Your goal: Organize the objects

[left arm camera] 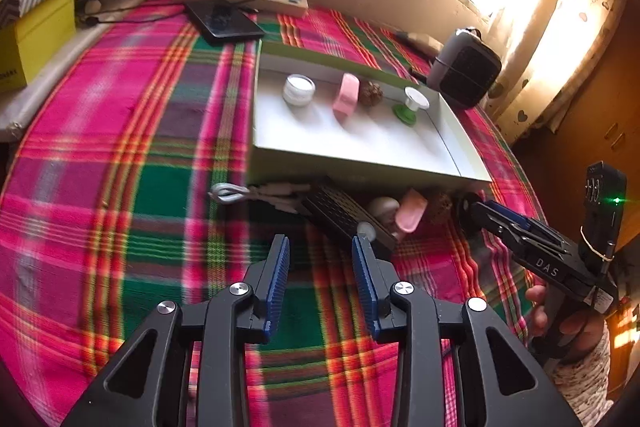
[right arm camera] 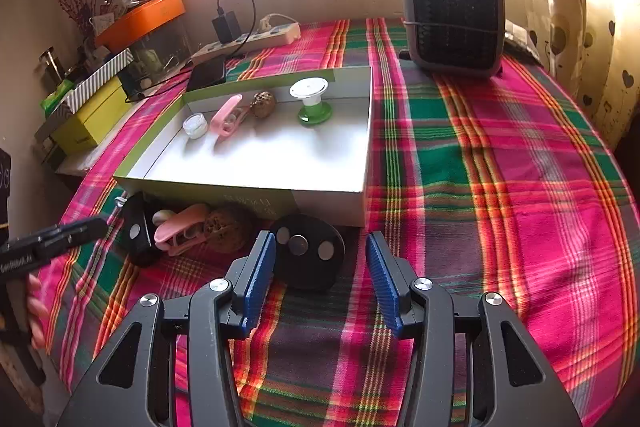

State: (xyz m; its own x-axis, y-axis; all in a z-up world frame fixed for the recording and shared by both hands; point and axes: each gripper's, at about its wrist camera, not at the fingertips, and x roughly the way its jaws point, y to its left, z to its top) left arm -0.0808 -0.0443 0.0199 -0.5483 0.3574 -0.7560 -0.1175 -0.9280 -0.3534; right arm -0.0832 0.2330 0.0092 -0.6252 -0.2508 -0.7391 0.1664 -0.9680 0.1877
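Note:
A shallow white box (right arm camera: 328,183) with green sides lies on the plaid cloth. It holds a small glass jar (right arm camera: 195,125), a pink clip (right arm camera: 227,115), a brown nut (right arm camera: 263,103) and a green-and-white spool (right arm camera: 312,103). In front of the box lie a black oval object with metal discs (right arm camera: 308,255), another brown nut (right arm camera: 224,227), a second pink clip (right arm camera: 180,227), a black slotted object (left arm camera: 340,215) and a white cable (left arm camera: 248,193). My left gripper (left arm camera: 320,259) is open just short of the slotted object. My right gripper (right arm camera: 320,259) is open, with the black oval between its fingertips.
A grey fan heater (right arm camera: 454,19) stands at the back right. A power strip with a charger (right arm camera: 248,37) and a dark phone (right arm camera: 208,73) lie behind the box. Yellow and striped boxes (right arm camera: 92,111) stack at the left edge. A curtain (left arm camera: 560,7) hangs by the window.

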